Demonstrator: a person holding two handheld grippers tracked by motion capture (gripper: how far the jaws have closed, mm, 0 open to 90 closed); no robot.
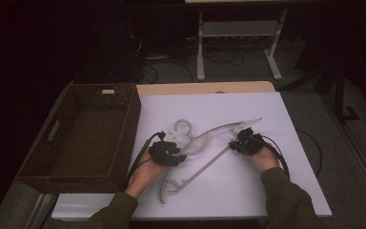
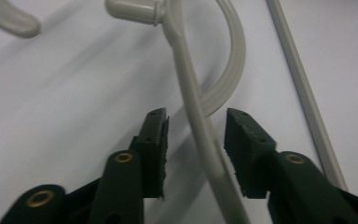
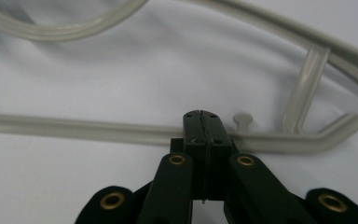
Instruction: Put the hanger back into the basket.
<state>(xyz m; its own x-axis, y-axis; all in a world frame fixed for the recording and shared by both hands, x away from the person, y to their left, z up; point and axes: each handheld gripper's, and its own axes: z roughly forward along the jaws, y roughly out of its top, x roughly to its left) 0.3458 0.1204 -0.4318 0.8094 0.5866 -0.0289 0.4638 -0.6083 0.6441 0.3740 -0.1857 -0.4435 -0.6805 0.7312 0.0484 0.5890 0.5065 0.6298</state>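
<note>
Hanger (image 1: 205,143), right gripper (image 3: 200,116) clamped, left gripper (image 2: 196,126) astride

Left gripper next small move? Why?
Probably close the left gripper. Its jaws stand open on either side of the hanger arm, which runs up between the pads without visible contact. The right gripper looks shut on the hanger's bottom bar, so that end seems secured; closing the left would give a two-point hold before lifting off the table.

Probably lab: floor cables (image 1: 219,59), bench frame (image 1: 238,43)

One pale plastic hanger (image 1: 205,143), one wicker basket (image 1: 124,138) and two grippers on the table
</note>
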